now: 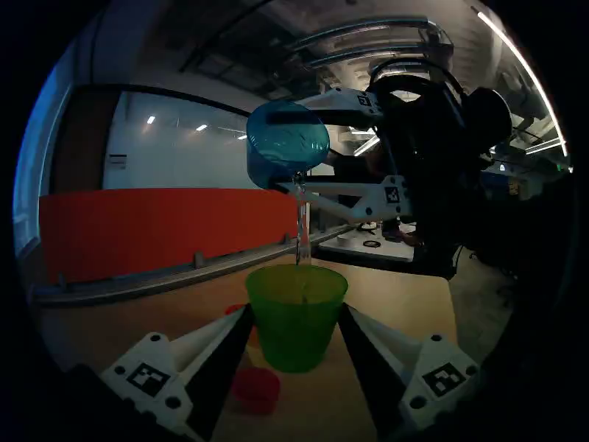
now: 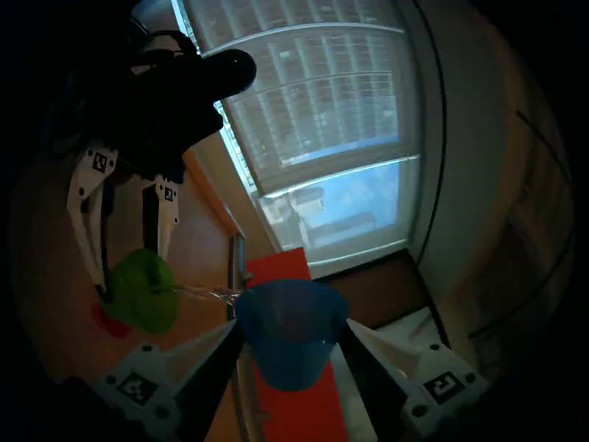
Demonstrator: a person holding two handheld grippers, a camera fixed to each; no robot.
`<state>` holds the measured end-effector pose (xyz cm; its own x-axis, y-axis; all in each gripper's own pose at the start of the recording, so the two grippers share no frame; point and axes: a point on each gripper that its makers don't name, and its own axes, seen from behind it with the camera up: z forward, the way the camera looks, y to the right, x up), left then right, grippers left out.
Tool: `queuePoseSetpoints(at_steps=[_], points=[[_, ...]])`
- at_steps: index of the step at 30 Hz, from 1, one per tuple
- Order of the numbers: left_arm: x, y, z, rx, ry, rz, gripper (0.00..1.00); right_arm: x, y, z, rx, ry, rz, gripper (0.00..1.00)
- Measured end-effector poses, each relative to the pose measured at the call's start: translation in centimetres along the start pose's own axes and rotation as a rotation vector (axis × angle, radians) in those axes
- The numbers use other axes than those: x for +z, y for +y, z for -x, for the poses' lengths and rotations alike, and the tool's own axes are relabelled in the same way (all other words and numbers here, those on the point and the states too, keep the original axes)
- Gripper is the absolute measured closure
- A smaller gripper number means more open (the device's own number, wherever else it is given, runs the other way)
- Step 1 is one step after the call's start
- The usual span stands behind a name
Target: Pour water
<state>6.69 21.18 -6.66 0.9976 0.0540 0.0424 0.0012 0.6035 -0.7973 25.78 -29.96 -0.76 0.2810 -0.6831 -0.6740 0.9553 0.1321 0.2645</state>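
— what could go wrong from here?
— the stream. my right claw [image 2: 291, 328] pinches the blue cup [image 2: 291, 342] by its sides and tips it high above the green cup [image 1: 296, 335], so the water [image 1: 300, 221] falls as a long thin thread. if i tip harder or my wrist drifts, i think it would miss the rim and wet the table [image 1: 390, 295].
— and the other hand?
— my left claw [image 1: 294, 315] presses both fingers on the green cup's walls. the cup is upright over the table, well short of its far edge. squeeze too hard and the wall may buckle. squeeze too lightly and the added weight may let it slip.
— what's in them?
— the blue cup is draining and its level is hidden. the green cup takes the water near its middle. how full it is, i cannot tell. a small red thing [image 1: 256, 387] lies just beside its base.
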Motion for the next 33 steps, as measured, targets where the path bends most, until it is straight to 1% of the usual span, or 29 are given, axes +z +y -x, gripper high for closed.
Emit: queuePoseSetpoints(at_steps=[12,18,33], points=[[0.1,0.3,-0.1,0.003,0.0,0.004,0.18,0.0,0.5,-0.1,-0.06,0.0,0.019,0.12],[0.1,0.1,-0.1,0.006,-0.001,-0.002,0.18,-0.1,1.1,-0.3,-0.08,0.005,0.032,0.12],[0.3,0.3,-0.3,0.011,-0.002,0.008,0.18,0.3,1.6,-0.4,-0.147,0.006,0.05,0.12]])
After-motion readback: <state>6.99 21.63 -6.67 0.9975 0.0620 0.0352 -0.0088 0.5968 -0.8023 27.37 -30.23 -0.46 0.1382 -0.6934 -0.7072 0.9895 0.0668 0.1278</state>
